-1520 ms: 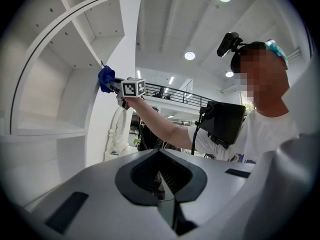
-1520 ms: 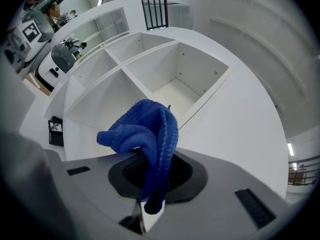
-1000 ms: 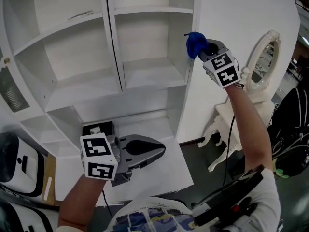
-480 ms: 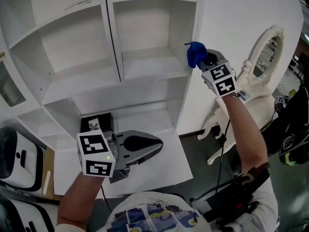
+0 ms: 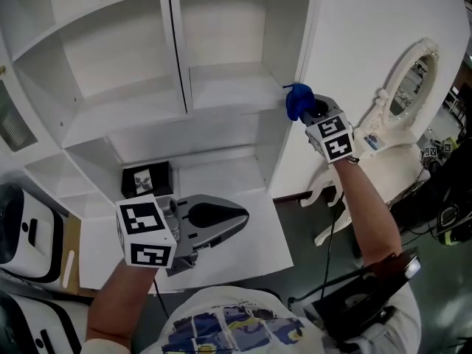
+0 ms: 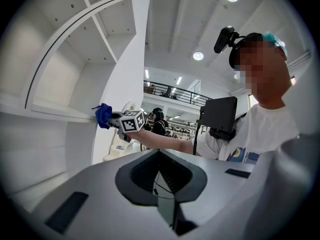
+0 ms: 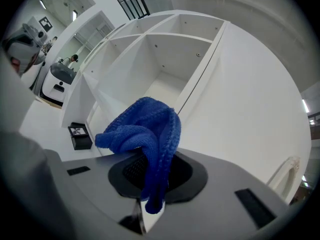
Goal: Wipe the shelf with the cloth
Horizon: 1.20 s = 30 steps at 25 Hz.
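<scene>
Down comes your cloth (image 5: 297, 100) since a second ago, now at the front right corner of the shelf (image 5: 228, 91), pinched in your right gripper (image 5: 305, 106). Wiping looks barely begun; the whole board remains. Your left gripper (image 5: 240, 220) hangs low, jaws together, empty. Only its view shows the cloth against the shelf edge.

Blue ribbed cloth (image 5: 297, 100), white shelf (image 5: 221, 94), black box (image 5: 147, 178).

blk box (image 5: 146, 179) low centre | oval mirror (image 5: 408, 87) right | wht machine (image 5: 22, 234) far left
</scene>
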Each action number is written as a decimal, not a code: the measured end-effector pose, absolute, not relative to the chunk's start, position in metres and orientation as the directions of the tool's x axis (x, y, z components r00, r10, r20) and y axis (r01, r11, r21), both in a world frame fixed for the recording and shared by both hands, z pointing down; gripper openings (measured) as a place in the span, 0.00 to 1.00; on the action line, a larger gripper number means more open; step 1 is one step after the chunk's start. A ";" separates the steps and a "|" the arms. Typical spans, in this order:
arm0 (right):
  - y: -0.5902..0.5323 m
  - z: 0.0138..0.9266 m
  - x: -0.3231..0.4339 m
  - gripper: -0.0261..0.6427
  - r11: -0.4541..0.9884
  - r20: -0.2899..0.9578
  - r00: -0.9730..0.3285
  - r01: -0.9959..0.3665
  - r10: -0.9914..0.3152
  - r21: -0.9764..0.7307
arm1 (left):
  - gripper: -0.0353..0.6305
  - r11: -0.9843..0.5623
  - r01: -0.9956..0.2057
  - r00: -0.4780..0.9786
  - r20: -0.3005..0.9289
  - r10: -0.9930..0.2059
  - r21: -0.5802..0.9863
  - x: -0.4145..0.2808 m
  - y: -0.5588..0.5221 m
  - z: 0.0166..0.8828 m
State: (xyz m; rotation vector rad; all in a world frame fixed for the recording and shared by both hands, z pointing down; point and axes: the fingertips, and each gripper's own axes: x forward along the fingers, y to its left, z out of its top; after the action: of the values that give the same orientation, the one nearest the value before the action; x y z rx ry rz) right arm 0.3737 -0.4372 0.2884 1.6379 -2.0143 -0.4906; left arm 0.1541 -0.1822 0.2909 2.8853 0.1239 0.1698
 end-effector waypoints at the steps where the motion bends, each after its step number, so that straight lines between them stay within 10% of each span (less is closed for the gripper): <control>1: -0.437 0.293 0.373 0.14 0.218 0.151 -0.160 -0.800 -0.975 0.559 | 0.07 -0.965 0.068 0.990 0.104 0.097 0.252 0.153 -0.182 0.292; 30: -0.441 0.303 0.253 0.14 0.339 0.169 -0.296 -0.767 -0.940 0.544 | 0.07 -0.969 -0.030 0.995 0.103 -0.004 0.246 0.094 -0.171 0.297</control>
State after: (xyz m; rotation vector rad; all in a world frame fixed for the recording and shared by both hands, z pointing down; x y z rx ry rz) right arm 0.2526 -0.4410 0.3028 1.4941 -2.1502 -0.5039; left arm 0.0936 -0.1706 0.2971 2.8881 -0.0249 0.1484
